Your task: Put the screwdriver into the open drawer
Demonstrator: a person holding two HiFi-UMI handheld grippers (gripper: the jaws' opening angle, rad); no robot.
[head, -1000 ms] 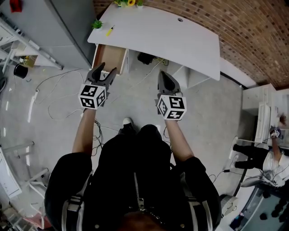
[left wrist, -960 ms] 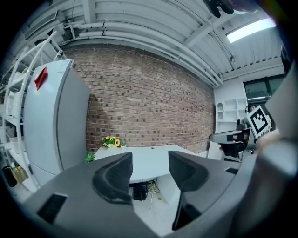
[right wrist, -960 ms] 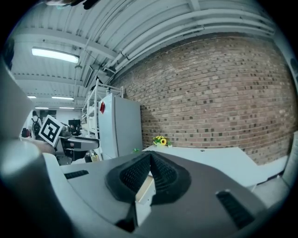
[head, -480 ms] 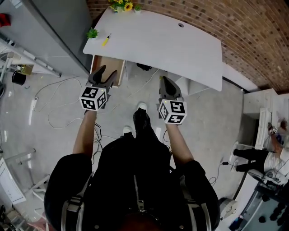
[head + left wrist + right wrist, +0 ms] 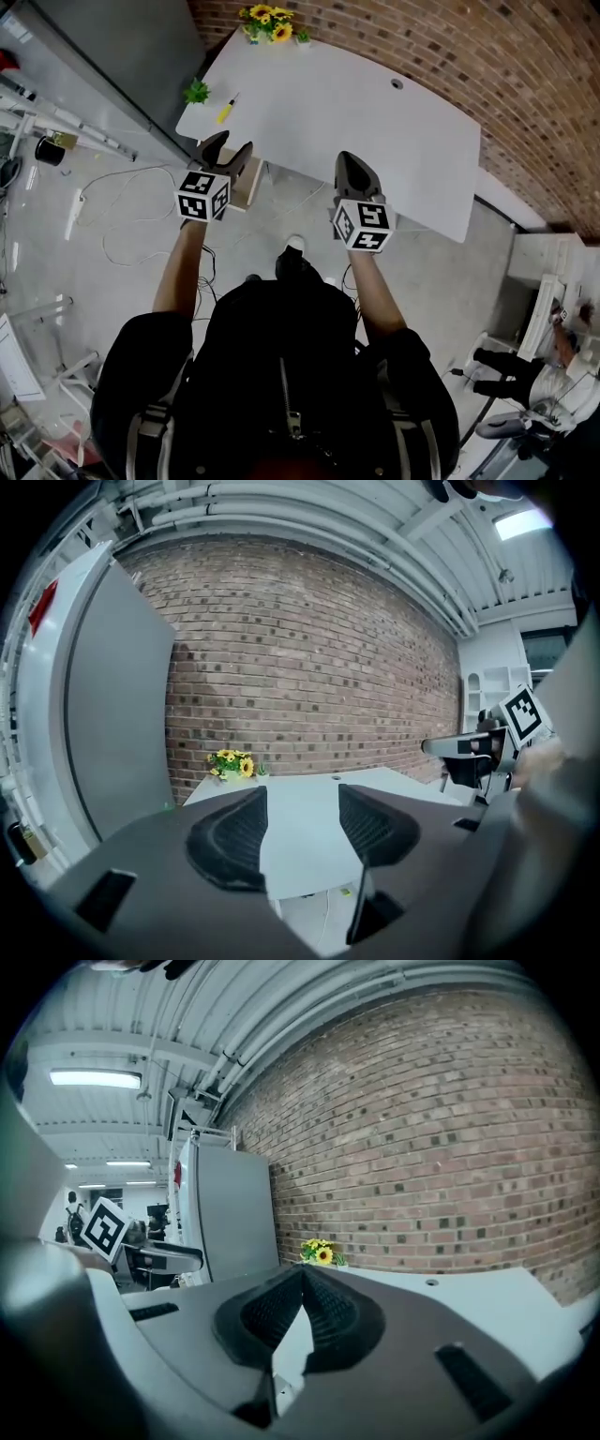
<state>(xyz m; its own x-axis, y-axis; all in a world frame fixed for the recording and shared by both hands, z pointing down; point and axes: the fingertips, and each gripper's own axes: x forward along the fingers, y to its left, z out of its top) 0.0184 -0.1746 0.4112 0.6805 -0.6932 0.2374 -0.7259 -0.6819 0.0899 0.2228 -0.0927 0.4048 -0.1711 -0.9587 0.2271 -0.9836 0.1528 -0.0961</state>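
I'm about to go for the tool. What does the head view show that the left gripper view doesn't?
Only the head view shows the yellow screwdriver on the desk's left end and the open drawer below it. Only the left gripper view looks straight along the left gripper: its fingers are apart with nothing between them. Both views show the white desk, the sunflowers and the brick wall.
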